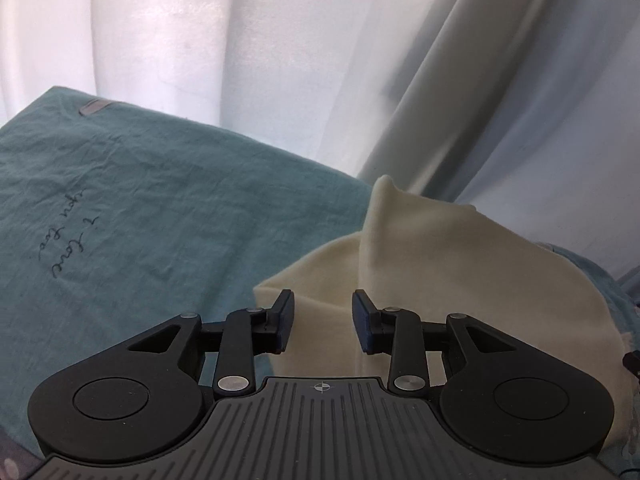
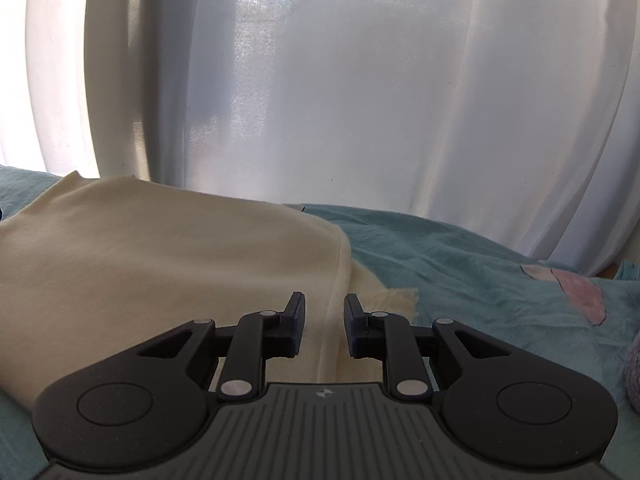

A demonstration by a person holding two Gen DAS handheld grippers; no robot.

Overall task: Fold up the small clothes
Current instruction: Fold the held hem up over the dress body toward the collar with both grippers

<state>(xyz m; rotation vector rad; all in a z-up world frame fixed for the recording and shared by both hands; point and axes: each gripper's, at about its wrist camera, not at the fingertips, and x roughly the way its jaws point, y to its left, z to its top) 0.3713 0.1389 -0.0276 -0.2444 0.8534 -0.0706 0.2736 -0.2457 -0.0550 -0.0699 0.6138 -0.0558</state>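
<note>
Cream garment (image 1: 420,264), near edge claw-hidden

- One cream-coloured soft knit garment (image 1: 440,264), seen in both wrist views (image 2: 168,248), with one raised peak of cloth at its far edge in the left wrist view.
- One teal wrinkled cloth sheet (image 1: 168,200) under it, also visible from the right wrist (image 2: 460,264).
- One line of dark handwritten script (image 1: 64,244) on the sheet, in two rows.
- One small grey-brown tag (image 1: 94,107) near the sheet's far corner.
- One pink patch outlined in dark thread (image 2: 580,292) on the sheet.
- One set of white hanging curtains (image 2: 360,92) behind, with several folds.
- Two black two-finger grippers: one left gripper (image 1: 323,326), one right gripper (image 2: 325,326), each with two fingers.
</note>
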